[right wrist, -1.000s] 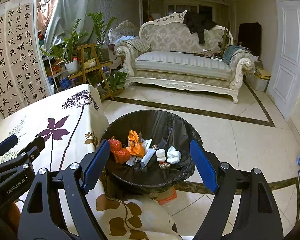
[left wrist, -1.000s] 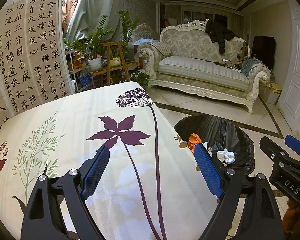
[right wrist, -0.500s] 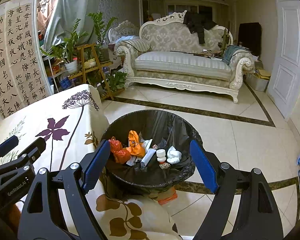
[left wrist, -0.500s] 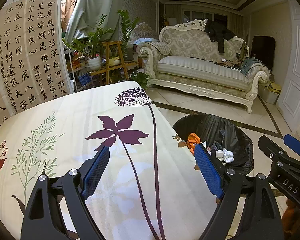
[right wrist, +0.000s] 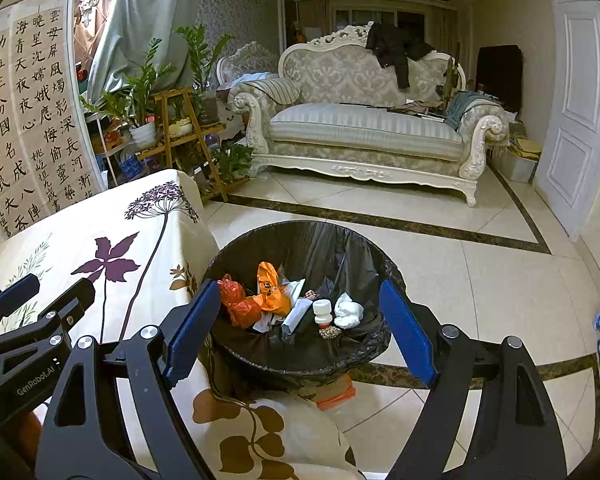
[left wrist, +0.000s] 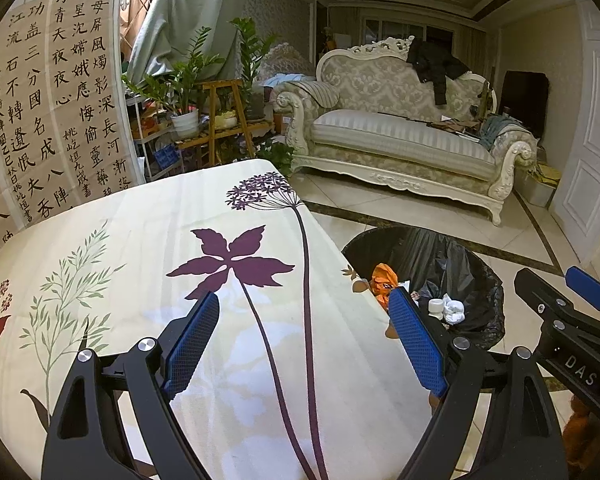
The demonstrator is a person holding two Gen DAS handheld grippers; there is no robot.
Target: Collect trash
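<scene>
While both tongs gape empty, only the right (right wrist: 300, 328) faces the bin's (right wrist: 364, 354) trash (right wrist: 272, 300).

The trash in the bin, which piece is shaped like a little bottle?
The small white bottle with an orange bottom, standing upright in the bin. The orange bags and white tissue beside it are crumpled.

A cream sofa (right wrist: 364, 128) stands beyond potted plants (right wrist: 140, 92) and a calligraphy screen (left wrist: 52, 92).

Glossy black plastic bin liner (right wrist: 332, 248) (crinkled), glossy floor tiles (right wrist: 480, 280)
</scene>
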